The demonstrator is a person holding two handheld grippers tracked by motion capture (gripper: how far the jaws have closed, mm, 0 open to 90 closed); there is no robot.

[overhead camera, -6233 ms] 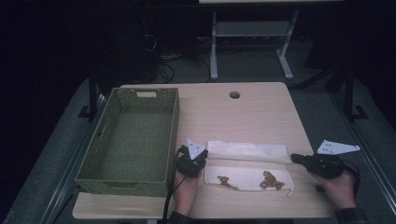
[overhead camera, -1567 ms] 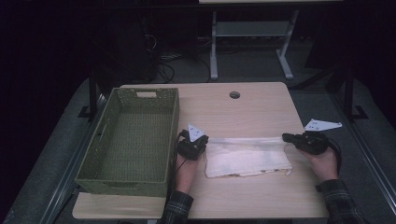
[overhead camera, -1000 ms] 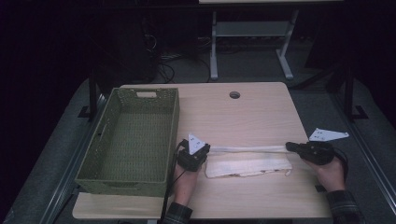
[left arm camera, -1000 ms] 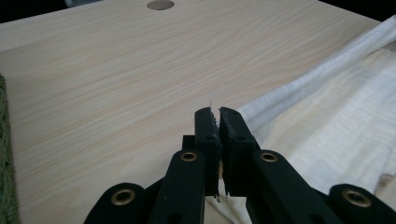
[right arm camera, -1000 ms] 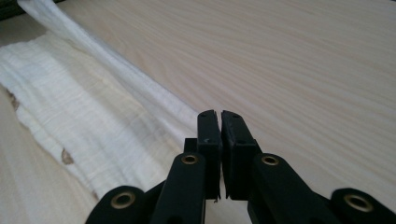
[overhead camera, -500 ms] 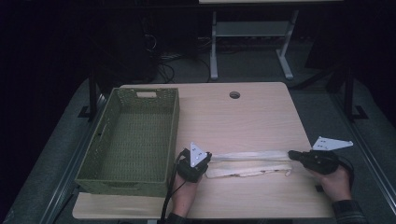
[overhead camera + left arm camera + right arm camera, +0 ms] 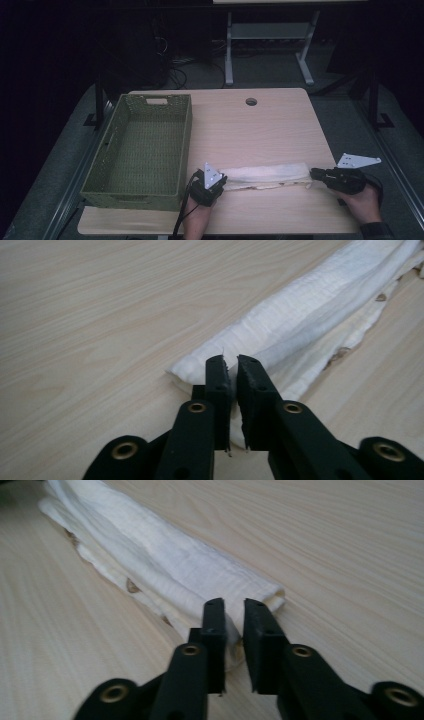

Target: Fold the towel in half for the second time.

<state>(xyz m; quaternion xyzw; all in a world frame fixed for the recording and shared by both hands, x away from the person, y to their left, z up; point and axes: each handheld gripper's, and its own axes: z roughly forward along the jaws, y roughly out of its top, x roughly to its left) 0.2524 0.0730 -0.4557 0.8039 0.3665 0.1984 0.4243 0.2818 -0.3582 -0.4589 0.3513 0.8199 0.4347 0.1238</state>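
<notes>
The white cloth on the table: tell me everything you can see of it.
The white cloth is folded into a long, narrow band lying flat along the near part of the table, right of the green basket. It looks like soft, ribbed or crinkled fabric in several layers, with small brown marks along its near edge. The left gripper and the right gripper are at its two ends, jaws slightly parted, cloth showing in the gaps.
</notes>
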